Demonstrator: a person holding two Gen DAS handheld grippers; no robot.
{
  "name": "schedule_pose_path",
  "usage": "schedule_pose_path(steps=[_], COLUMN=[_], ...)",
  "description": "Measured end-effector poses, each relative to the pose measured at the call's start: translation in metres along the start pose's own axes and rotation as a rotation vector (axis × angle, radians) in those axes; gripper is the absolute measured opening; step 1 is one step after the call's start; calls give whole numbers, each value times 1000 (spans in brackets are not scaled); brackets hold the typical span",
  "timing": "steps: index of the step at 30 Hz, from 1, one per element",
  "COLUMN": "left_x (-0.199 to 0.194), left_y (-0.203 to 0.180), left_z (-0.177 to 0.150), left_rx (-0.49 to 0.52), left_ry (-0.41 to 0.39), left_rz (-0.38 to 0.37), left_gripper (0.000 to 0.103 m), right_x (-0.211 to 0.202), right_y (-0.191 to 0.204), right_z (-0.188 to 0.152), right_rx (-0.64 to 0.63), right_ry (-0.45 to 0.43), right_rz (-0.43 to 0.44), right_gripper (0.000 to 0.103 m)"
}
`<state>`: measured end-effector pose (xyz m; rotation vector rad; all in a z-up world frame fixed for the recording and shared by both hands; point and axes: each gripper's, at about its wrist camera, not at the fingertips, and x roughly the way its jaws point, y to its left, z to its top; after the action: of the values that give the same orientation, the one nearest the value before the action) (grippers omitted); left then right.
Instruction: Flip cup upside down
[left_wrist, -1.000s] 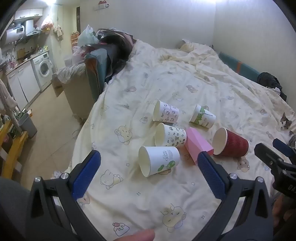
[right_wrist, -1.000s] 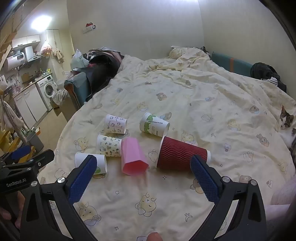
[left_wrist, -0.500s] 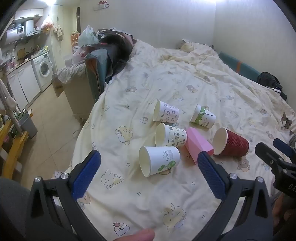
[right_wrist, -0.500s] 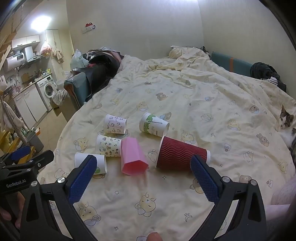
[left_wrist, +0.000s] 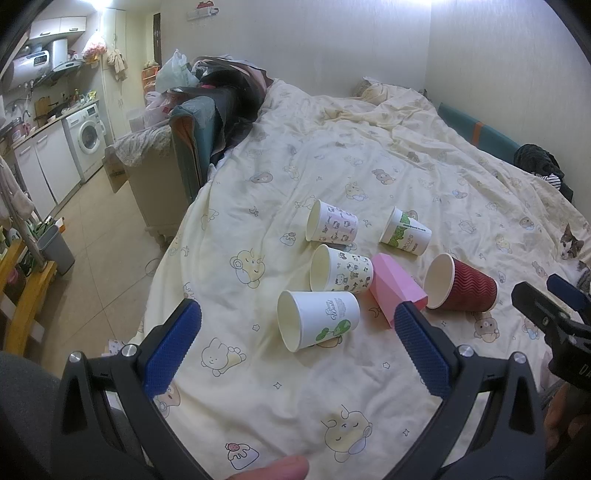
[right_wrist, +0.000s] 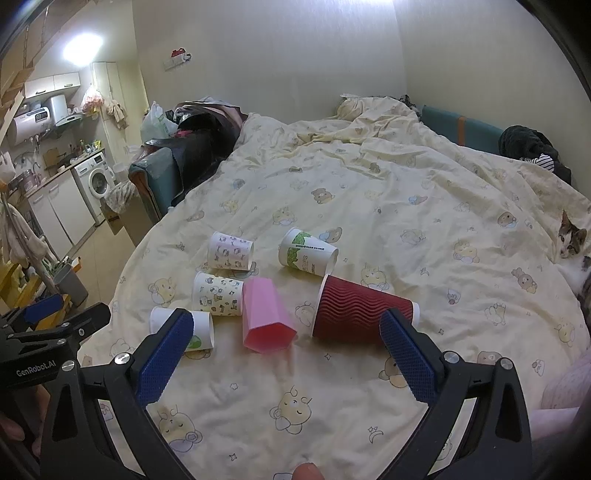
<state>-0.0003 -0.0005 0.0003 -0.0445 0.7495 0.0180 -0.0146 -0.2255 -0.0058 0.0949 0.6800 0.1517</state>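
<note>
Several cups lie on their sides on the cream bedspread (left_wrist: 332, 158): a white cup with a green print (left_wrist: 317, 319) (right_wrist: 199, 328), a cup with small animal prints (left_wrist: 341, 269) (right_wrist: 217, 293), a pink-print cup (left_wrist: 332, 227) (right_wrist: 231, 250), a green-leaf cup (left_wrist: 406, 232) (right_wrist: 308, 252), a pink faceted cup (left_wrist: 395, 286) (right_wrist: 264, 315) and a dark red ribbed cup (left_wrist: 460, 282) (right_wrist: 360, 314). My left gripper (left_wrist: 297, 343) is open and empty just before the white cup. My right gripper (right_wrist: 284, 347) is open and empty just before the pink and red cups.
A cat (right_wrist: 570, 242) lies at the bed's right edge. A teal chair piled with dark clothes (left_wrist: 207, 122) stands left of the bed. The bed's left edge drops to a tiled floor (left_wrist: 96, 236) with a grey bin (left_wrist: 55, 247) and a washing machine (left_wrist: 86, 140).
</note>
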Motion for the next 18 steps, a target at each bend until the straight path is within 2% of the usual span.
schedule_pose_path(steps=[18], left_x=[-3], left_y=[2], left_z=[-1], left_rx=[14], left_ry=[-10], left_rz=[4], left_gripper=[103], right_x=[7], right_y=[0], right_z=[0], right_rx=[-6], right_ry=[21], right_rz=[-5], right_gripper=[103])
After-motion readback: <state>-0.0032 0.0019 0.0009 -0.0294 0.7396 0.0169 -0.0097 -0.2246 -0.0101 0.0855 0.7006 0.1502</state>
